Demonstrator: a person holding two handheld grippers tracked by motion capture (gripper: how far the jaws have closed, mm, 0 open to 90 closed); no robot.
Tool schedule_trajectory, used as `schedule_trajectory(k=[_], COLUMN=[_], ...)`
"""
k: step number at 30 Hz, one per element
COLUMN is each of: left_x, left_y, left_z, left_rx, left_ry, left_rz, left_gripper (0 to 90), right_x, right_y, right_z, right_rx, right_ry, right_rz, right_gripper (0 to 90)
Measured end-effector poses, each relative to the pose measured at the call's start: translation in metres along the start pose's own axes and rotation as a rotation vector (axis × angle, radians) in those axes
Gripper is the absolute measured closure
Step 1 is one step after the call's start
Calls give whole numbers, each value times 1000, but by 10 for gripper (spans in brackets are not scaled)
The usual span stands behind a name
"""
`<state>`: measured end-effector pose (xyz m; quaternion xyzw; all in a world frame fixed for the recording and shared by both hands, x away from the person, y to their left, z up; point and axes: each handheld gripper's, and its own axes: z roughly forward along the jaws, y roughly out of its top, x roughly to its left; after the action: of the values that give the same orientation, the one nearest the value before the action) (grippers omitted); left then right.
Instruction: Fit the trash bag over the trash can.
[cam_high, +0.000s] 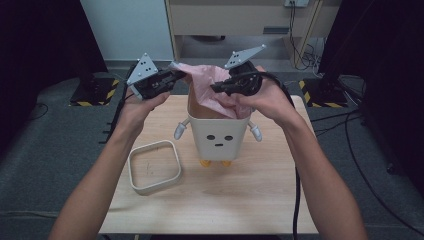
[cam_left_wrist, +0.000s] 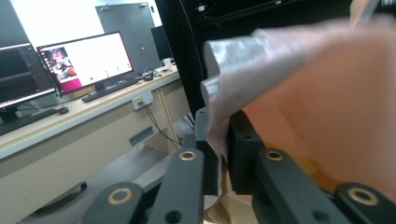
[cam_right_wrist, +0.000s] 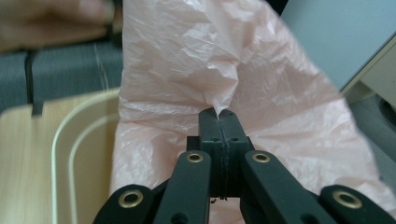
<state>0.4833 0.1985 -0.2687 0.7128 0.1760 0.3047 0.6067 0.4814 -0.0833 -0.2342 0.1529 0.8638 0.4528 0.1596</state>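
The person stands over a small white bin with a cartoon face, stubby arms and orange feet, set near the middle of the wooden table, and the work looks to be fitting a pink plastic bag into it as a liner. The bag rises out of the bin's mouth, with its lower part tucked inside and its top edge held just above the rim. The left gripper is clamped on the bag's edge on the left side of the bin; from its own camera the film runs down between the two nearly closed jaws. The right gripper pinches a fold on the other side, jaws pressed tight together with a peak of crumpled plastic poking out above them. Holding two opposite points like this seems meant to spread the opening wide so it can be drawn over the rim. The loose square ring lies flat on the table just left of the bin, probably the collar that goes on afterward to trap the bag.
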Motion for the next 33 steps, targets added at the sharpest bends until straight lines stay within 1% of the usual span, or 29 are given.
schedule_trajectory(k=[2, 3, 4, 6, 8, 9, 11, 12, 13, 14, 15, 16, 19, 21, 22, 25, 27, 28, 30, 33], left_x=[-1, -1, -2, -4, -5, -7, -8, -9, -10, -12, -12, -14, -15, -16, -15, -14, -14, -13, -13, -12], left_y=[1, 1, 2, 2, 2, 2, 2, 1, 0, -1, -1, -3, -7, -11, -14, -20, -22, -24, -25, -26], left_z=[-1, -1, -1, -2, -3, -4, -5, -6, -7, -9, -9, -12, -17, -20, -22, -25, -26, -27, -28, -29], left_rx=[-5, -5, -6, -7, -6, -2, 1, 1, 3, 12, 12, 22, 33, 39, 42, 45, 47, 51, 54, 58], left_ry=[-4, -4, -10, -17, -21, -29, -34, -41, -44, -44, -44, -39, -38, -39, -38, -27, -26, -21, -19, -17], left_rz=[-7, -7, -1, -6, -1, 5, 6, 9, 10, 24, 24, 38, 46, 50, 47, 33, 34, 34, 33, 38], left_gripper=[859, 862, 869, 878, 883, 890, 894, 894, 895, 895, 896, 896, 896, 896, 896, 896, 896, 897, 896, 896], right_x=[4, 4, 7, 9, 9, 10, 11, 11, 11, 12, 12, 12, 12, 12, 11, 11, 11, 11, 10, 9], right_y=[-3, -3, -6, -8, -8, -9, -9, -9, -10, -11, -11, -12, -12, -13, -13, -14, -14, -15, -15, -16], right_z=[2, 2, 5, 8, 10, 12, 13, 13, 14, 15, 15, 15, 14, 13, 12, 12, 11, 10, 9, 5], right_rx=[29, 29, 60, 89, 99, 125, 135, 140, 150, 172, 172, 180, 192, 193, 197, 194, 196, 191, 192, 177], right_ry=[0, 0, -2, -7, -6, -12, -17, -21, -36, -52, -52, -56, -73, -76, -80, -84, -84, -79, -85, -87], right_rz=[-18, -18, -38, -56, -57, -62, -64, -72, -89, -95, -95, -102, -107, -114, -121, -115, -120, -113, -118, -112], right_gripper=[900, 900, 900, 900, 900, 900, 900, 900, 900, 900, 900, 900, 900, 900, 900, 900, 900, 900, 900, 900])
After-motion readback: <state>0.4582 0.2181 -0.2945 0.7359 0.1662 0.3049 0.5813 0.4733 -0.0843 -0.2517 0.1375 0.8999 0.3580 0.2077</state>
